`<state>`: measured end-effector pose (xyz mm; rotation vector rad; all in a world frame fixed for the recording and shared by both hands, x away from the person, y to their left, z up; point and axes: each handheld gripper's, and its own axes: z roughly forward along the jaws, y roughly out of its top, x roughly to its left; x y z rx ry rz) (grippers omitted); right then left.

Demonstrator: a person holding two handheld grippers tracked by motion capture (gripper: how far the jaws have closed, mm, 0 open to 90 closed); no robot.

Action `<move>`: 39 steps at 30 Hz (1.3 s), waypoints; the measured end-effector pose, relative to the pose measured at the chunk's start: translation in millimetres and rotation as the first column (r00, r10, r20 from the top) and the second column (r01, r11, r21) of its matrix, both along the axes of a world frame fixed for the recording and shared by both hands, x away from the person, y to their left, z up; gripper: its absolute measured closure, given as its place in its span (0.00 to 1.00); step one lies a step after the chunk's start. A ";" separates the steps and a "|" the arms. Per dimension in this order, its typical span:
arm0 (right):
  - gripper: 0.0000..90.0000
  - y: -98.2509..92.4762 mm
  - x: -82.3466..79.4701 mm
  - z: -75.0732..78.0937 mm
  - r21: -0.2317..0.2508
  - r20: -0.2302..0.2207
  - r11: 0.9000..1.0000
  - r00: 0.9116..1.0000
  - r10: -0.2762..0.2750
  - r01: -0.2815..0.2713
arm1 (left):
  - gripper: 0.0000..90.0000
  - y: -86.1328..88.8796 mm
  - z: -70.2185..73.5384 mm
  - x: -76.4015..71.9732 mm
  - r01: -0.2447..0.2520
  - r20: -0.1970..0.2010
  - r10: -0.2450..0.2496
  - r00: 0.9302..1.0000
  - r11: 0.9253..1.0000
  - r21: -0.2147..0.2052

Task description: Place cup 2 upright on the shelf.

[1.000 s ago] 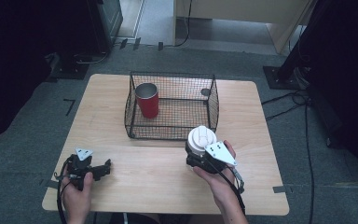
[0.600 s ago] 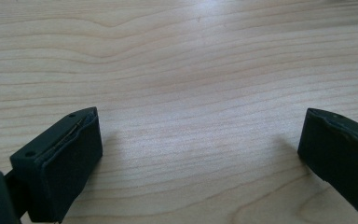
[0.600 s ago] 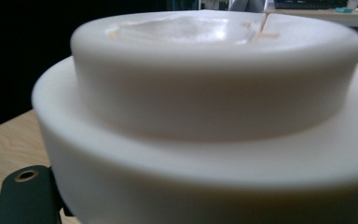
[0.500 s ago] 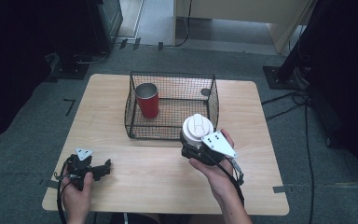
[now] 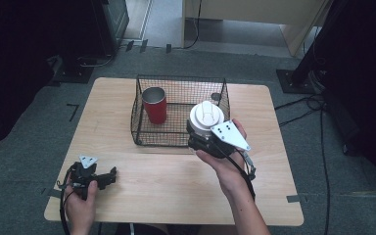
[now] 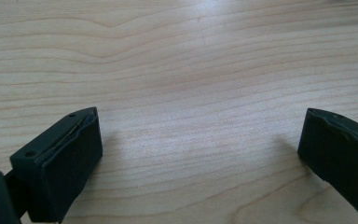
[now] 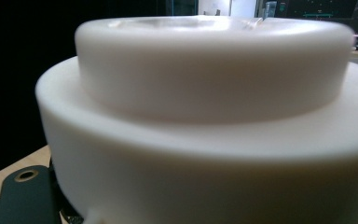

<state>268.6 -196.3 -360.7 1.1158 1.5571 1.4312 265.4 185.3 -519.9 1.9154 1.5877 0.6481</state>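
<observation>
Table (image 5: 127, 181): pale wood top, bare along the near edge; bears everything below.
Basket (image 5: 147, 134): black wire mesh, open-topped, standing at the middle of the table toward the far side.
Red cup (image 5: 154, 105): upright inside the basket, at its left end, open mouth up.
White cup (image 5: 206, 117): lidded, upright, held in the air over the basket's near right corner; its domed lid (image 7: 214, 65) sits square, with a stepped rim.
Right gripper (image 5: 203, 139): jaws pinching the white cup low on its body, under the lid rim; the hand is below and to the right.
Left gripper (image 5: 108, 177): resting on the table near the front left corner, well apart from the basket; jaws spread wide, bare wood between them.
Small dark item (image 5: 216, 96): inside the basket at its far right; too small to identify.
Handling, judged: white cup looks light and thin-walled, likely to dent under a hard squeeze, with a smooth, somewhat slippery skin. The lid may pop off if gripped there.
Hold point, judged: cup body just beneath the lid rim, so the rim acts as a stop against slipping; keep it upright.
</observation>
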 end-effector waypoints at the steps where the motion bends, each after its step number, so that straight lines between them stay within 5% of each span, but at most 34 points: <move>1: 0.18 0.4 2.2 1.8 0.000 0.003 1.000 1.000 0.000 0.000 | 0.00 0.0 0.0 0.0 0.000 0.000 0.000 1.000 1.000 0.000; 23: 0.18 9.6 54.1 14.6 0.016 0.020 0.999 0.999 -0.043 0.043 | 0.00 -0.2 -0.2 0.0 -0.002 0.002 0.002 1.000 1.000 -0.001; 39: 0.18 9.0 101.8 -3.8 0.038 0.023 0.995 0.995 -0.094 0.093 | 0.00 -0.1 -0.1 0.0 -0.002 0.001 0.002 1.000 1.000 -0.001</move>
